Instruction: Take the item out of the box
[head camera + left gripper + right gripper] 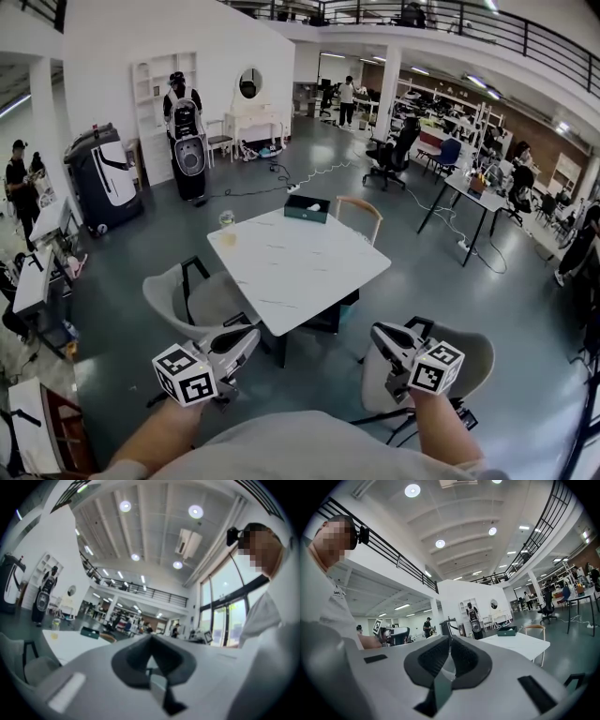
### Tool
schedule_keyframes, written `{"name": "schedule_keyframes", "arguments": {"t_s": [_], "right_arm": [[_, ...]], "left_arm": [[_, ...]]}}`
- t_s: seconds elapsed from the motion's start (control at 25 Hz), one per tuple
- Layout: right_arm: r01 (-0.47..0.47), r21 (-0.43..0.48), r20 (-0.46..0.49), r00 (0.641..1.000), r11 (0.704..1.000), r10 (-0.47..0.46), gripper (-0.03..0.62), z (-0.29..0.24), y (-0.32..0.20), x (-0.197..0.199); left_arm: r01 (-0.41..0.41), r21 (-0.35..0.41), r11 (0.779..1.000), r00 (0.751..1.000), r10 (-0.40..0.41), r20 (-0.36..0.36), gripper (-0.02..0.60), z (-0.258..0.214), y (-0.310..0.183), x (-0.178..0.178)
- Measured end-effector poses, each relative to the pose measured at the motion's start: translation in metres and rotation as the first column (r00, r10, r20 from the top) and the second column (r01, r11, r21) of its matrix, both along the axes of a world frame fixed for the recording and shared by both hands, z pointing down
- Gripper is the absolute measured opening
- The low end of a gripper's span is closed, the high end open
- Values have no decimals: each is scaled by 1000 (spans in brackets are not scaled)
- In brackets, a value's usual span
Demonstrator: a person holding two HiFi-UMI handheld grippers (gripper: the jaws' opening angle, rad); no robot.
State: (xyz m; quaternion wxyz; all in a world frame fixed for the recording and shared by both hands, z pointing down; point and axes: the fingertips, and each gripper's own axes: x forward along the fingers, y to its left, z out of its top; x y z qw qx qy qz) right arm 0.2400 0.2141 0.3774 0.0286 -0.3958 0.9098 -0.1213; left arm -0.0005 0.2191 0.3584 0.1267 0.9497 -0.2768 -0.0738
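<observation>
A large open hall seen from above, with a white marble-patterned surface [300, 262] standing in the middle of a dark grey floor [431, 272]. A dark green box [307, 208], the task's thing, sits on the far edge of this surface, a little right of centre. What it holds is too small to make out. A clear glass [227, 220] stands on the far left corner of the surface, well apart from the box.

The person holds both grippers low and close to the body, at the near side, well short of the surface. The left gripper [248, 336] is at the near left with its marker cube nearest the person. Its jaws are closed together with nothing between them. The right gripper [377, 331] is at the near right. Its jaws are likewise pressed together and empty. Neither gripper touches the box or the surface.

A grey chair [187, 295] stands at the near left of the surface, and another grey chair [473, 349] stands at the near right, beyond the right gripper. A wooden-backed chair [360, 208] stands just right of the box, at the far side.
</observation>
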Motion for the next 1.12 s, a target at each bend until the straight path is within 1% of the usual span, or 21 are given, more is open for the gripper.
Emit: {"name": "schedule_keyframes", "arguments": {"t_s": [0.32,0.52,0.8,1.0,1.12], "right_arm": [[-4,5,4,1000,1000,4,9,0,6,32],[-17,-14,11,1000,1000,17,9,5,3,43],[-32,-30,11,999,999,33,9,17,-24,37],[-54,-34,-13,998,998,54,9,19,-59,26],[-85,-32,-19,996,996,85,9,15,-85,21]], "left_arm": [[-20,-8,1000,1000,20,5,3,2,3,38],[-42,-13,999,999,42,14,3,4,1,51],[-54,-14,998,999,54,6,3,11,-26,43],[-80,-2,997,997,80,-14,3,11,-68,30],[-103,8,995,994,103,-24,3,7,-101,21]]}}
